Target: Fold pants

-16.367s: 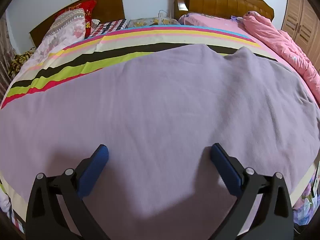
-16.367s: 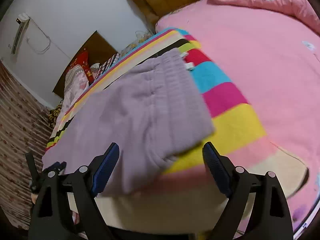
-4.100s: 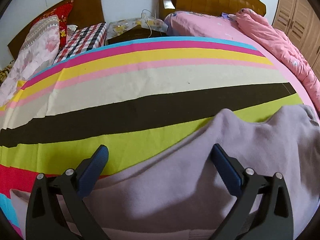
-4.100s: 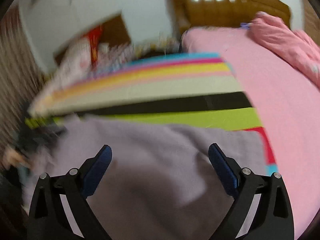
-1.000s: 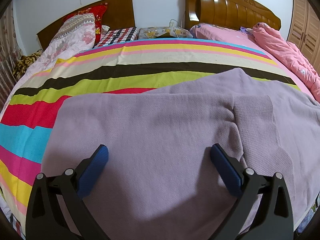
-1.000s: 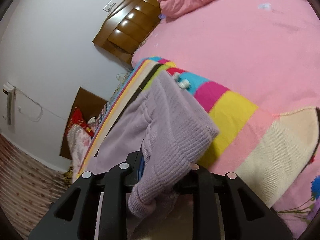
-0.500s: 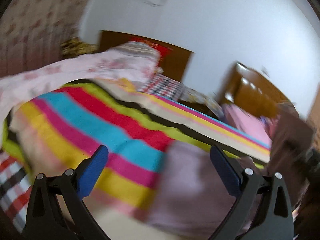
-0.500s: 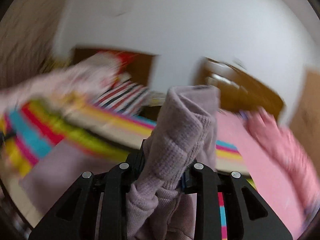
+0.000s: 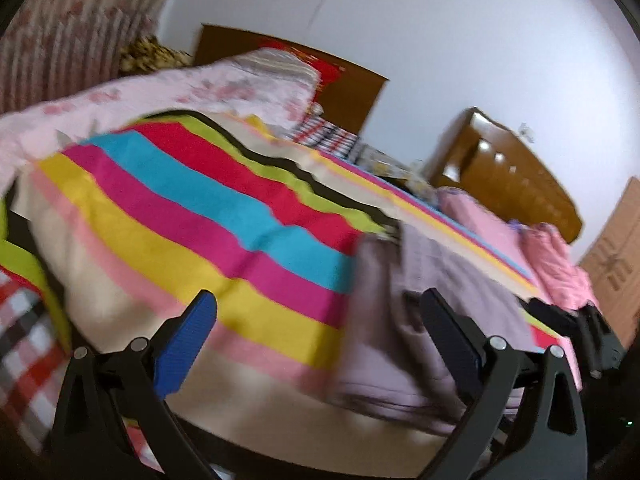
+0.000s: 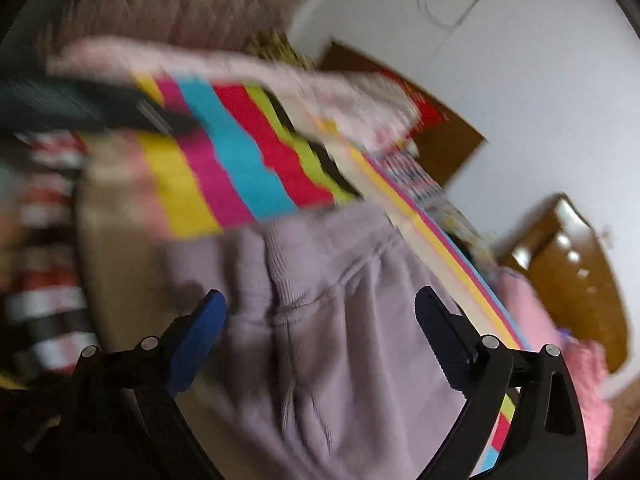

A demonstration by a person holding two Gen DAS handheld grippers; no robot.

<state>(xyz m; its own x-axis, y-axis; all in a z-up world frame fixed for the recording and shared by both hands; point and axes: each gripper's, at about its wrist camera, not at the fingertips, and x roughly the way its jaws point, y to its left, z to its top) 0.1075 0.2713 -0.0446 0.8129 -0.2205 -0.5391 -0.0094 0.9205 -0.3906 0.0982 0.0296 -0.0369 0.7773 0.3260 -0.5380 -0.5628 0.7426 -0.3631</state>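
The lilac knit pants (image 10: 340, 320) lie folded on the striped bedspread (image 9: 192, 208), near the bed's front edge. In the left wrist view the pants (image 9: 420, 320) sit at the right, partly behind the right finger. My left gripper (image 9: 316, 340) is open and empty, over the bedspread to the left of the pants. My right gripper (image 10: 320, 336) is open and empty, just above the folded pants. The other gripper shows as a dark shape at the upper left of the right wrist view (image 10: 80, 108). Both views are motion-blurred.
A pink floral quilt (image 9: 160, 92) lies at the head of the striped bed, in front of a dark headboard (image 9: 340, 84). A second bed with pink bedding (image 9: 520, 248) and a wooden headboard (image 9: 512, 184) stands to the right. A wardrobe (image 9: 612, 264) is at the far right.
My right gripper has let go of the pants and opened; the pants now lie folded on the bed. Both grippers have swung to the left side of the bed.
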